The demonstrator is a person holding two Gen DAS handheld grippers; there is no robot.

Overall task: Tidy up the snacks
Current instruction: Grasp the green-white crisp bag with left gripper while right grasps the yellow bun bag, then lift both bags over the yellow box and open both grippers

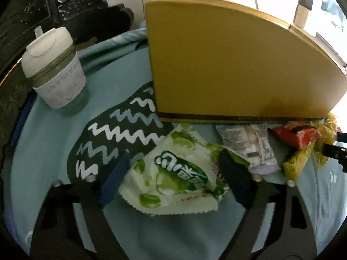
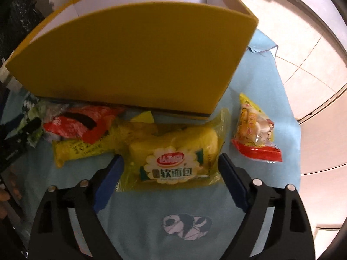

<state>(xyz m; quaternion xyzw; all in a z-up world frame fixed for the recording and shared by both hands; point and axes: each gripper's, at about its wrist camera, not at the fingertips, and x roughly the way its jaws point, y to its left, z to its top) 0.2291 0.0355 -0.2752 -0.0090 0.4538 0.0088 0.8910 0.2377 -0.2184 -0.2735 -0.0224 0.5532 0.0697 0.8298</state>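
A tall yellow cardboard box (image 1: 227,65) (image 2: 134,54) stands on a light blue cloth (image 1: 54,140), its top open in the right wrist view. Snack packets lie along its near side. A green-and-white lime packet (image 1: 171,173) lies between the fingers of my left gripper (image 1: 173,169), whose pads sit at its two edges without clearly pressing. A yellow soft-bread packet (image 2: 173,160) lies between the wide-apart fingers of my right gripper (image 2: 171,162), untouched. Between the two lie a red packet (image 1: 297,136) (image 2: 82,125), a yellow stick packet (image 1: 297,162) (image 2: 80,149) and a clear white packet (image 1: 249,147).
A lidded white cup with a straw (image 1: 54,69) stands at the left on the cloth. A yellow-and-red packet (image 2: 256,134) lies alone right of the box. Dark carved furniture (image 1: 71,4) is behind the cup. Pale tiled floor (image 2: 314,75) lies beyond the cloth's right edge.
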